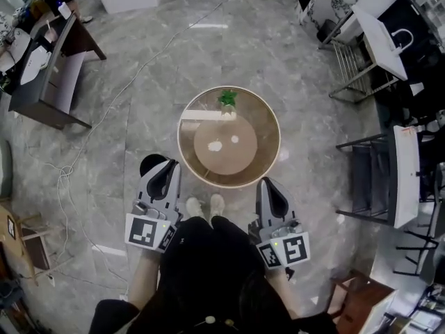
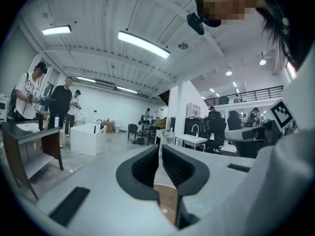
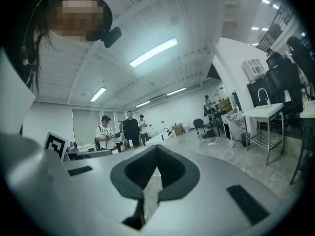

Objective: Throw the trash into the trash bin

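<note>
Two white scraps of trash (image 1: 215,145) lie on the round wood-rimmed table (image 1: 276,127) below me, near its middle. A small green plant (image 1: 227,99) stands at the table's far edge. My left gripper (image 1: 167,165) and right gripper (image 1: 268,184) are held up close to my body, on the near side of the table and apart from the trash. In the left gripper view the left gripper (image 2: 160,146) has its jaws together with nothing between them. The right gripper (image 3: 156,149) is likewise shut and empty. A dark round thing (image 1: 149,163) shows behind the left gripper; I cannot tell what it is.
A dark desk (image 1: 49,75) stands at the far left, and a white cable (image 1: 104,110) trails over the grey marble floor. Black metal chairs and racks (image 1: 368,165) and a white desk (image 1: 382,40) line the right side. Other people stand far off in both gripper views.
</note>
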A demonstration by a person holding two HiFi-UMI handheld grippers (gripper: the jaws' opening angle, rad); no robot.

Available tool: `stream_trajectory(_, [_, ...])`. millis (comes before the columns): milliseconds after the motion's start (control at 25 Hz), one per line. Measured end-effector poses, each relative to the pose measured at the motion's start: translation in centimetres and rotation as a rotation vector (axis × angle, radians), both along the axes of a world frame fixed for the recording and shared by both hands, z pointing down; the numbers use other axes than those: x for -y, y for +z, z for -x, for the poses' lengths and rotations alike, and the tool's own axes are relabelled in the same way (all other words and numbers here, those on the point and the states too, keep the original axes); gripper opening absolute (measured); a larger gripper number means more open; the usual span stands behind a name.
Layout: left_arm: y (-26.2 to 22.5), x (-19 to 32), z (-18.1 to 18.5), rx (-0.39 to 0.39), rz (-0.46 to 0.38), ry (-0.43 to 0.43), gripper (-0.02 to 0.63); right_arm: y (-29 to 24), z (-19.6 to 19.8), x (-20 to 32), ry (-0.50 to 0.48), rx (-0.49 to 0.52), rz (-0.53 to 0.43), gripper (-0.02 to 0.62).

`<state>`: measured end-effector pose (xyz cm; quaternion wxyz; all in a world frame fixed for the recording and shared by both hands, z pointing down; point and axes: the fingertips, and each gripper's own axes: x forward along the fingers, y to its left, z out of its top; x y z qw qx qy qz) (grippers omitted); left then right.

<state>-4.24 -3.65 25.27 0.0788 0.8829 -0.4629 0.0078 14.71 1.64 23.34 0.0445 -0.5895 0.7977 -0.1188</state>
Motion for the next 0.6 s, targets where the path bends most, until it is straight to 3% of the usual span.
stream_trajectory(240, [-3.2, -0.3, -0.8, -0.031, -0.053, 0.021, 0.021, -3.1, -0.5, 0.5, 0.014, -0.026, -0.081, 0.003])
stream_trajectory(600, [-4.1, -0.9, -1.0, -0.034, -0.076, 0.025, 0.017, -2.7, -1.0, 0.6, 0.022, -0.032, -0.075, 0.003])
